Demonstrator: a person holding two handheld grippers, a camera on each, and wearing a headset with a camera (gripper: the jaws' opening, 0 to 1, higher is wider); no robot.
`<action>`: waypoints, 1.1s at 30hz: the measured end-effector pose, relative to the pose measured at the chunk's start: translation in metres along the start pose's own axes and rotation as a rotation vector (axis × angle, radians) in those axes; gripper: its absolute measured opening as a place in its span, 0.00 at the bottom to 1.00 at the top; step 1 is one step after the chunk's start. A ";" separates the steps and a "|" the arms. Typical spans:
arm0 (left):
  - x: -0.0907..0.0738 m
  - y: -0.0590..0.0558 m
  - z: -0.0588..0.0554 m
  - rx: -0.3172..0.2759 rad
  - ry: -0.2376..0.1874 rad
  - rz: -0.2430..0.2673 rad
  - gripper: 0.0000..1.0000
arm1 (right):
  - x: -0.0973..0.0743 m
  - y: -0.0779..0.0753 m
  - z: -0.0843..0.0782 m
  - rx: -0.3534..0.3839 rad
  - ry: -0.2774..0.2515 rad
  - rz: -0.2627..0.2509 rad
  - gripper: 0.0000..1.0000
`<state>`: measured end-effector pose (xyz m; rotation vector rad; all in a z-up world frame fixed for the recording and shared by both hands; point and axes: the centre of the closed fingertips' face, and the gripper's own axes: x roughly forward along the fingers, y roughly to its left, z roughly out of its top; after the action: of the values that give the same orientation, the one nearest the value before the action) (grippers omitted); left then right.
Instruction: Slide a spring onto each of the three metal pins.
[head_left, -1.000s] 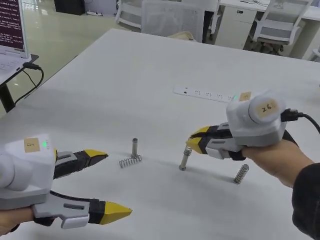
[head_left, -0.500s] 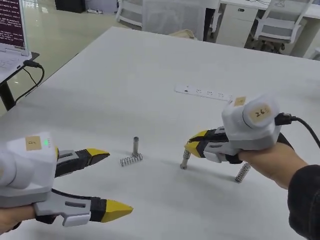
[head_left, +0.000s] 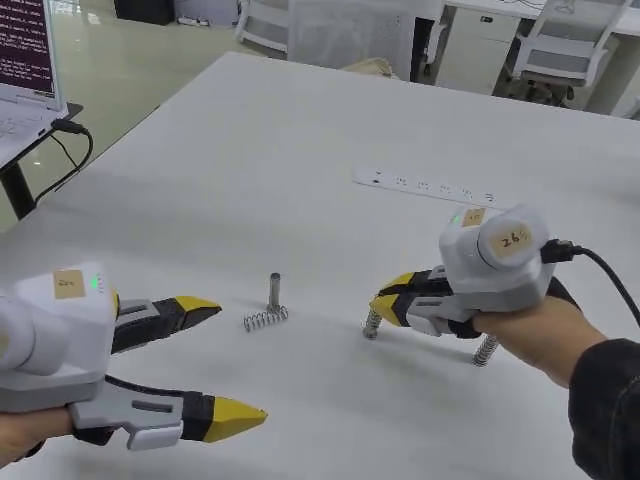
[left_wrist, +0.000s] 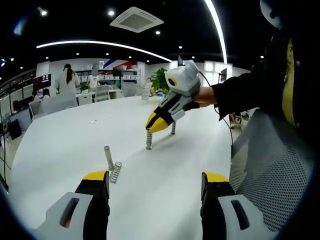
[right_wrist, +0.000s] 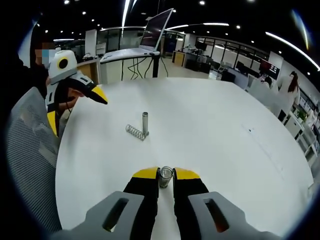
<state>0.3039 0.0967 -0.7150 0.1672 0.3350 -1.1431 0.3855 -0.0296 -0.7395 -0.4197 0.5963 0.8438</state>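
Observation:
Three metal pins stand on the white table. The left pin is bare, and a loose spring lies against its base. My right gripper is shut on a spring that sits around the middle pin, low down near the table; the right gripper view shows that spring end-on between the jaws. Right of it, another pin with a spring on it is partly hidden by the hand. My left gripper hovers open at the near left with nothing in it, facing the bare pin and the loose spring.
A white power strip lies farther back on the table. A laptop with a black cable stands beyond the table's left edge. Office chairs line the far side. A cable trails from the right gripper.
My right gripper has moved down along the middle pin with the spring in its jaws. The left gripper, the bare pin and the loose spring have stayed put.

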 end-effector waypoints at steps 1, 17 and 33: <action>0.000 0.000 0.000 0.000 0.000 0.000 0.71 | 0.001 0.000 -0.001 -0.002 0.002 0.000 0.07; 0.000 0.000 -0.001 -0.003 0.006 0.000 0.70 | 0.005 0.004 -0.009 -0.017 0.019 0.007 0.08; 0.001 -0.001 -0.002 -0.002 0.011 0.002 0.69 | 0.002 0.004 -0.012 0.002 0.018 0.002 0.16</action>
<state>0.3029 0.0960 -0.7173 0.1721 0.3461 -1.1406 0.3796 -0.0333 -0.7506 -0.4256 0.6137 0.8421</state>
